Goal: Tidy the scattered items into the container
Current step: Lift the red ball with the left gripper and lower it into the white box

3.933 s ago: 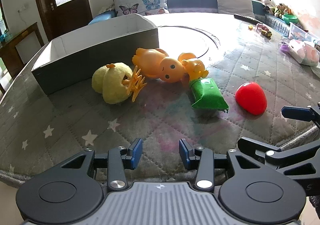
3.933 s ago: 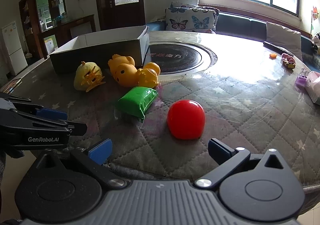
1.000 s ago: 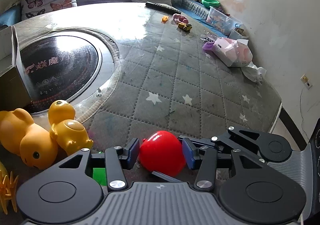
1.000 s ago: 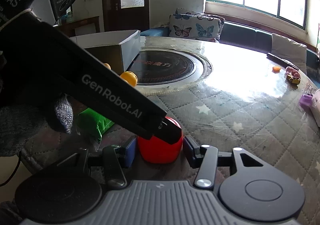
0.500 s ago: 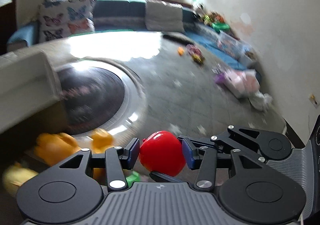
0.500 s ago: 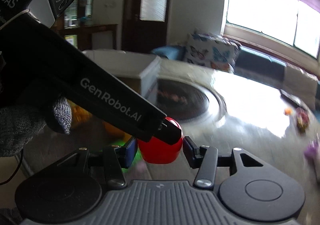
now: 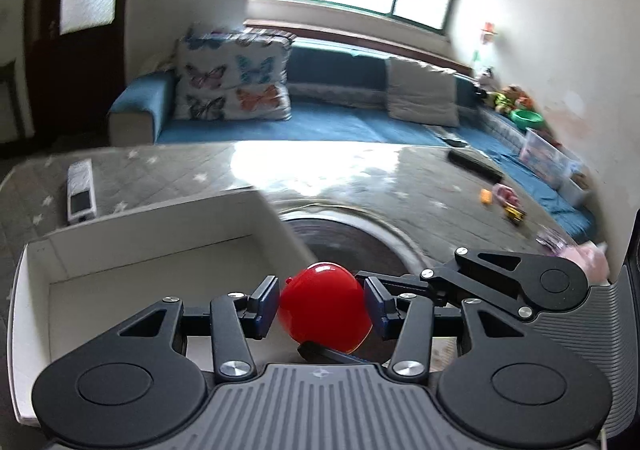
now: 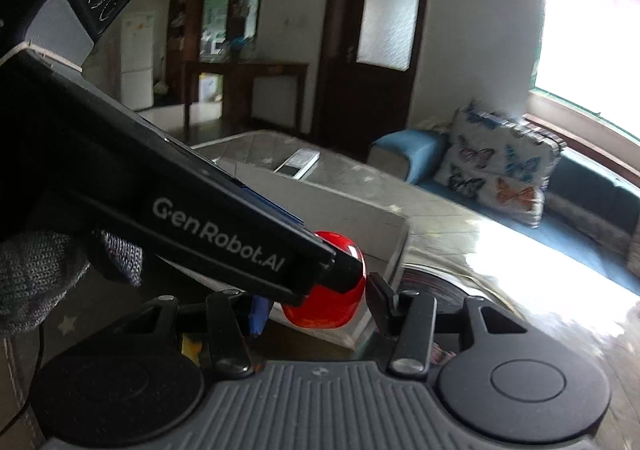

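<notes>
A glossy red toy (image 7: 325, 306) is pinched between both grippers at once. My left gripper (image 7: 323, 305) is shut on it from its sides, and my right gripper (image 8: 318, 310) is shut on it crosswise, its fingers (image 7: 376, 306) showing in the left wrist view. The red toy (image 8: 324, 312) is held in the air by the near right corner of the white cardboard box (image 7: 132, 250), whose inside looks bare. The box (image 8: 360, 218) also shows in the right wrist view, partly hidden by the left gripper's body (image 8: 180, 218). The other toys are out of sight.
A remote control (image 7: 81, 190) lies on the quilted table beyond the box. The round dark glass turntable (image 7: 360, 246) sits right of the box. Small toys (image 7: 504, 202) and a black remote (image 7: 474, 166) lie at the far right. A blue sofa with butterfly cushions (image 7: 234, 86) stands behind.
Both grippers have lifted the red toy off the table and carried it left and up to the box's corner. The yellow and green toys have dropped out of view.
</notes>
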A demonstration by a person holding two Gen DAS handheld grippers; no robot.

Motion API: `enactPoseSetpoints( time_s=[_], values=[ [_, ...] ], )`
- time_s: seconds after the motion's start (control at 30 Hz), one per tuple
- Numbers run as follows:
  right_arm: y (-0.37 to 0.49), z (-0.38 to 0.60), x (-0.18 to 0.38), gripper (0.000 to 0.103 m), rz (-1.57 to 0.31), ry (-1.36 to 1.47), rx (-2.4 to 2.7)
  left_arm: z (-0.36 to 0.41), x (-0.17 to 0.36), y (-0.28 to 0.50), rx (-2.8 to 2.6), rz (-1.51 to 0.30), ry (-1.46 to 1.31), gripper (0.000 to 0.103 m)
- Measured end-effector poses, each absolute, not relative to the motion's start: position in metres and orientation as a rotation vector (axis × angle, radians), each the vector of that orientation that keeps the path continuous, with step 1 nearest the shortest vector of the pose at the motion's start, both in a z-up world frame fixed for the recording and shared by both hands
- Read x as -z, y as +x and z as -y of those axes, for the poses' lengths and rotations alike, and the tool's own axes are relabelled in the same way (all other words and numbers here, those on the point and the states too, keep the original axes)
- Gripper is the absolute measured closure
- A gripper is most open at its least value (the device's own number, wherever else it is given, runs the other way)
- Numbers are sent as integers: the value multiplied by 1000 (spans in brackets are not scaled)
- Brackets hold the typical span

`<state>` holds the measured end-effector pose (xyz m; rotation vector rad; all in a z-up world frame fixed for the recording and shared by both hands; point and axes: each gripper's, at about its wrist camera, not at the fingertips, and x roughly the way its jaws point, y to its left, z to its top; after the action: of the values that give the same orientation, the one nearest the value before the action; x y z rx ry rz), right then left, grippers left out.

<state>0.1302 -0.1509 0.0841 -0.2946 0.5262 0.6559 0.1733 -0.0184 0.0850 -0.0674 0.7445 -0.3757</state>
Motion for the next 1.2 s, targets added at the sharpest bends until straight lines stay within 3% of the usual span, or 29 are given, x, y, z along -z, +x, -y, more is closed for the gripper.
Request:
enactPoseSetpoints(
  time_s=[0.53,0.63,1.2],
  values=[
    [181,105,-43,52,-729,-366,-717,-30,-30,238,352,-933,-221,53],
    [184,106,-44,52,-724,-365,-708,-34,-23,240,346,-952,-232,59],
    [149,132,-69,47,-610,-309,-668,-23,-41,215,334,-906,-196,59]
  ],
)
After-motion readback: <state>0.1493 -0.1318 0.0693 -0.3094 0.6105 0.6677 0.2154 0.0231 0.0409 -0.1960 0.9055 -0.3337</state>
